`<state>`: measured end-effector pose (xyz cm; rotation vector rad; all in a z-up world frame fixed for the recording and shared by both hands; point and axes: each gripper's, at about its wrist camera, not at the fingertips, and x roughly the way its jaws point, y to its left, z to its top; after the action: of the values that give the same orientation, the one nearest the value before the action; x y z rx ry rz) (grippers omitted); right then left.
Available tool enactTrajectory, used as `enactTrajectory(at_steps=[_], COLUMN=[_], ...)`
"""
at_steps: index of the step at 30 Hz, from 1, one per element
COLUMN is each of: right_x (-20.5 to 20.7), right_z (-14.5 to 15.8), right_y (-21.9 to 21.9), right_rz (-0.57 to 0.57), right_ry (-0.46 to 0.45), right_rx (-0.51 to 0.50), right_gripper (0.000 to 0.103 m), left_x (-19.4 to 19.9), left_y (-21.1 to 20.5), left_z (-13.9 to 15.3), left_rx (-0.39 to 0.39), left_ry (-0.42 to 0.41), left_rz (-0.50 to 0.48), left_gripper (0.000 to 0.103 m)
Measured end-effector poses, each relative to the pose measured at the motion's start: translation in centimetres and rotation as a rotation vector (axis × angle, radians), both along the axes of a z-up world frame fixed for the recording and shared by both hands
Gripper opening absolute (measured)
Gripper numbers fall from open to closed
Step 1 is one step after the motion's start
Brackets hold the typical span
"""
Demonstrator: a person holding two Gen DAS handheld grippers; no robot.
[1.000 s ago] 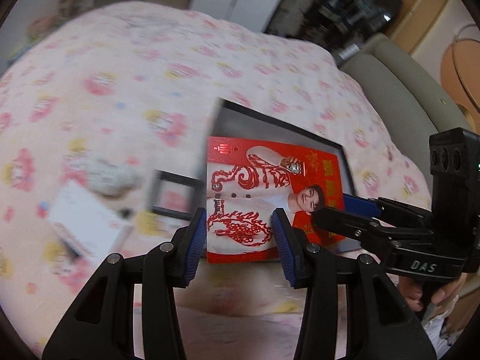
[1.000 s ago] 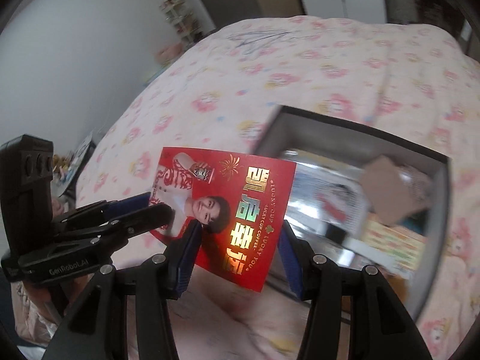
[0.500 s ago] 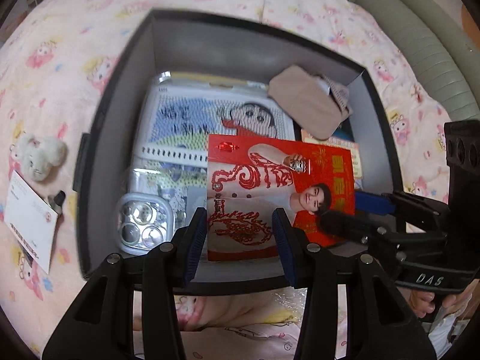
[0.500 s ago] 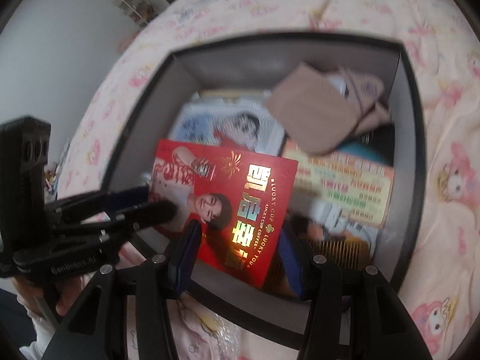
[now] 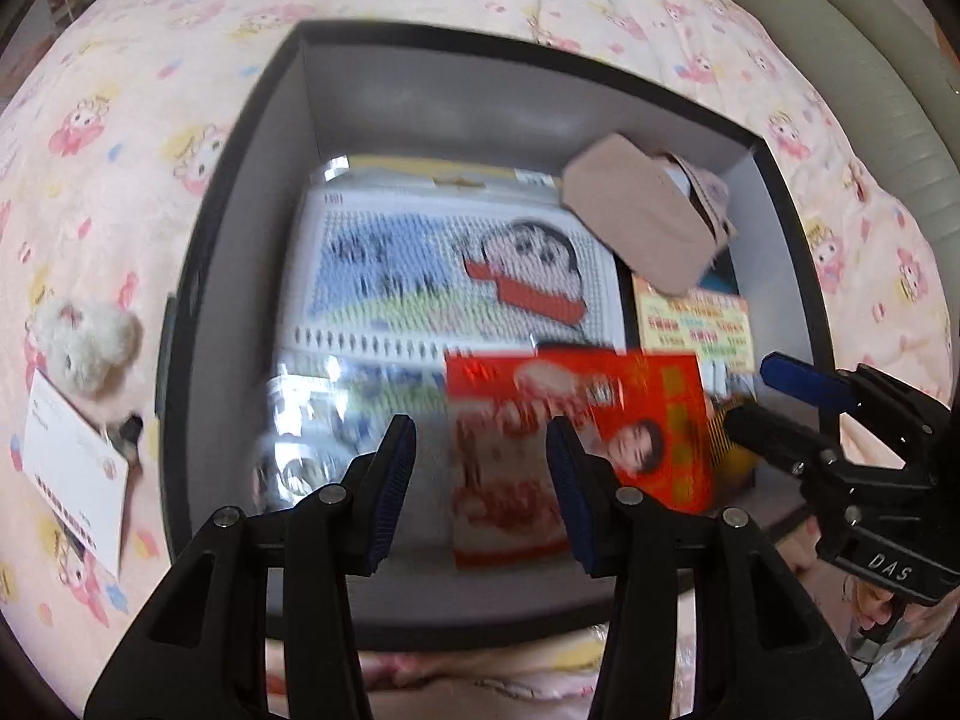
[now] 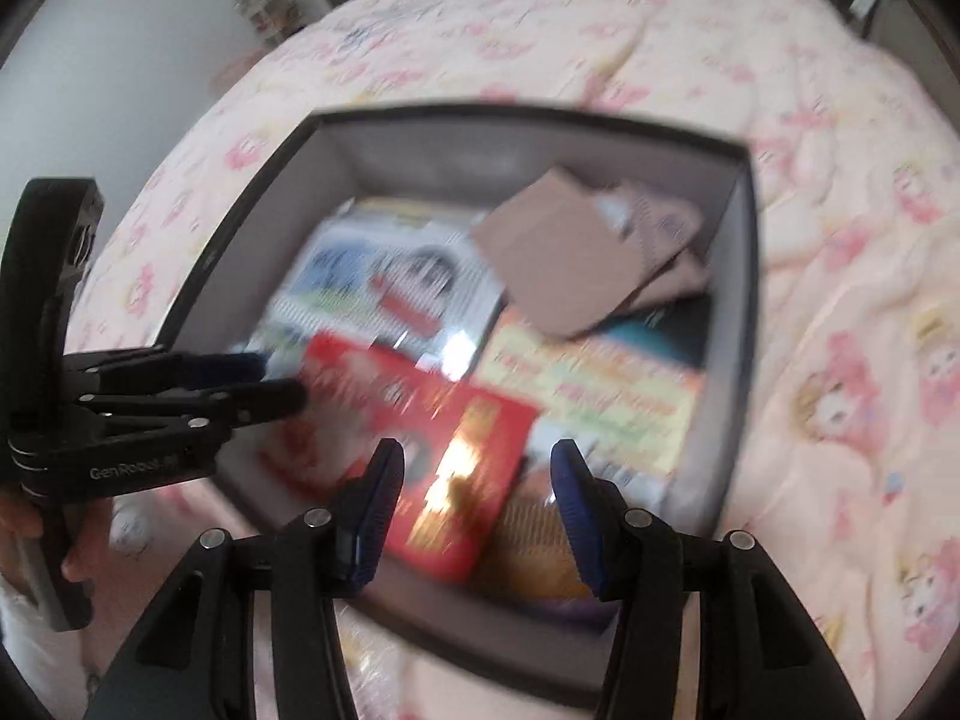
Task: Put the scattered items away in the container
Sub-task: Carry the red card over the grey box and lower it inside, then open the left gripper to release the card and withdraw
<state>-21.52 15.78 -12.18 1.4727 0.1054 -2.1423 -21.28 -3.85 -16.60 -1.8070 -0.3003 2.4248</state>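
Note:
A grey open box (image 5: pixel 252 192) with a dark rim sits on the pink bedspread; it also shows in the right wrist view (image 6: pixel 735 312). A red printed card (image 5: pixel 576 438) lies loose inside it, on the other items, also seen from the right wrist (image 6: pixel 408 444). My left gripper (image 5: pixel 480 480) is open above the box's near side, holding nothing. My right gripper (image 6: pixel 477 498) is open above the box too, and shows at the right of the left wrist view (image 5: pixel 774 396). Both views are blurred by motion.
In the box lie a cartoon bead board (image 5: pixel 456 276), a tan pouch (image 5: pixel 642 222), a yellow leaflet (image 5: pixel 696 324) and a shiny packet (image 5: pixel 300 450). On the bedspread left of the box are a white plush toy (image 5: pixel 78 342) and a white card (image 5: pixel 72 468). A grey-green sofa (image 5: pixel 870 78) stands at the right.
Both grippers held the red card over the box. Now the card lies lower inside the box, free of both grippers, and both have drawn back a little.

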Motion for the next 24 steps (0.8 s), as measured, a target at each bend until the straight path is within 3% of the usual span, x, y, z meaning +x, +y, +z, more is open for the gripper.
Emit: enactTrajectory(at_steps=[5,12,20,24], right_x=[-2.5,-2.4,-0.5,0.9], right_z=[-1.2,-3.1,-1.0,-0.6], right_y=[-1.7,-2.6,-1.2,-0.8], right_rz=[-0.021,-0.009,-0.030,-0.004], right_ry=[-0.034,-0.105,-0.081,-0.088], right_rx=[-0.041,0.029,-0.008,-0.019], right_gripper=[0.044,0.043,0.043,0.043], left_x=[-1.9,-2.6,0.7,2.4], left_y=[0.4,1.1,-1.2,-1.6], left_z=[-0.5,-1.3,0.4,0.0], left_rx=[0.018,-0.018,0.121,0.193], left_ry=[0.010,-0.057,-0.028,-0.061], left_rz=[-0.007,-0.029,0.030,0.017], left_gripper=[0.036,0.036,0.037,0.037])
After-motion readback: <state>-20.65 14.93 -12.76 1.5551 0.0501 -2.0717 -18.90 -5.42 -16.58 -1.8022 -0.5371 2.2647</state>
